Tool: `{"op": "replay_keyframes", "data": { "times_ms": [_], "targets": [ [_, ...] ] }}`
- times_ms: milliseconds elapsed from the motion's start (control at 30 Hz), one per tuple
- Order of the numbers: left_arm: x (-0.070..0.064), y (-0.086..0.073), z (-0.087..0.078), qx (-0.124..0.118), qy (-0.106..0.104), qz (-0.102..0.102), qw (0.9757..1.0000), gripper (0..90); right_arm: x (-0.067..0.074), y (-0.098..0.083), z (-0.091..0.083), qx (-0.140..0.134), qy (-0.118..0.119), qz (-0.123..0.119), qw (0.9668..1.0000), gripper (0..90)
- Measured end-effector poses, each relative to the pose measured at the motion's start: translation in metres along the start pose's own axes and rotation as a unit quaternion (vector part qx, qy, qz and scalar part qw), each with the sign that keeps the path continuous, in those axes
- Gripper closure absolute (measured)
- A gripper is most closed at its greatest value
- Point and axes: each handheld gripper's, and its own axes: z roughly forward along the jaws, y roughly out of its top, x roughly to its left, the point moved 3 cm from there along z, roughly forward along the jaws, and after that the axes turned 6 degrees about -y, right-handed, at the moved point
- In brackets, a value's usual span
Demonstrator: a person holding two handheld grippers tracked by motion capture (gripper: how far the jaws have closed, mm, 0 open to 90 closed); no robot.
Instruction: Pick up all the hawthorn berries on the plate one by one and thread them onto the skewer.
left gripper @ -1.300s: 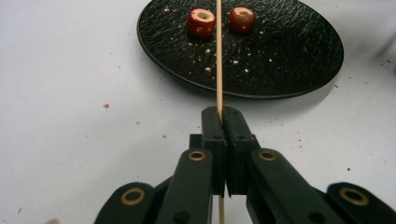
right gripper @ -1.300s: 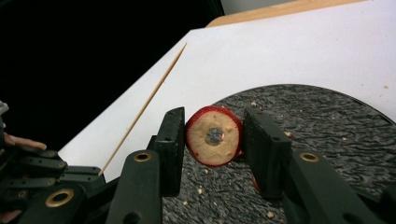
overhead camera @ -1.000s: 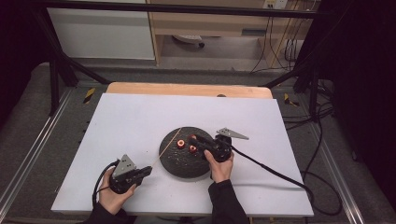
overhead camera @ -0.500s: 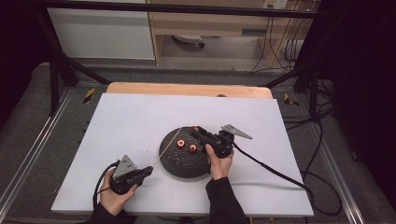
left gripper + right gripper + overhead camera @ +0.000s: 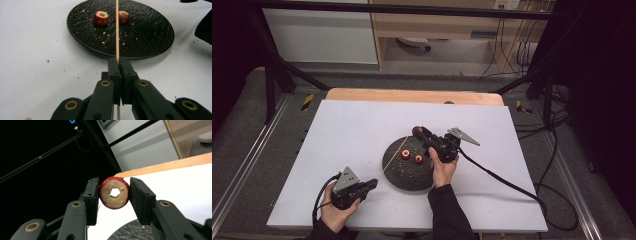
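Skewer pinched left, cored fruit ring pinched right

Left claw [image 5: 117, 62] in left gripper view: jaws pressed together on a thin wooden skewer [image 5: 116, 30], which runs up frame centre across the black plate [image 5: 150, 40]. High view shows the same left claw [image 5: 371, 184] at lower left of the white surface [image 5: 352, 130], skewer [image 5: 394, 156] slanting to the plate's left rim. Right gripper view gives the close detail: right claw [image 5: 113, 193] pinching a red fruit ring [image 5: 115, 193], pale cut face and cored hole toward the camera, frame centre, lifted off the surface. High view puts the right claw [image 5: 418, 132] above the plate's [image 5: 407, 177] upper edge. Plate holds two more red cored pieces [image 5: 101, 18] [image 5: 123, 17], plus crumbs; also seen in high view [image 5: 405, 154] [image 5: 418, 159]. No readable writing.
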Motion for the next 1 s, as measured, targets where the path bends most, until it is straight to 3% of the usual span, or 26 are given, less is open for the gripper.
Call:
{"op": "replay_keyframes", "data": {
  "times_ms": [367,1000],
  "targets": [
    [-0.001,0.001,-0.001,-0.008,-0.004,-0.003,1.0,88.6,0.007,-0.006,0.013,-0.019,0.005,0.011,0.9997,61.0],
    [-0.004,0.002,0.001,-0.015,0.002,-0.012,0.9998,88.6,0.01,-0.012,0.015,-0.034,0.019,0.024,0.9989,61.1]
  ]
}}
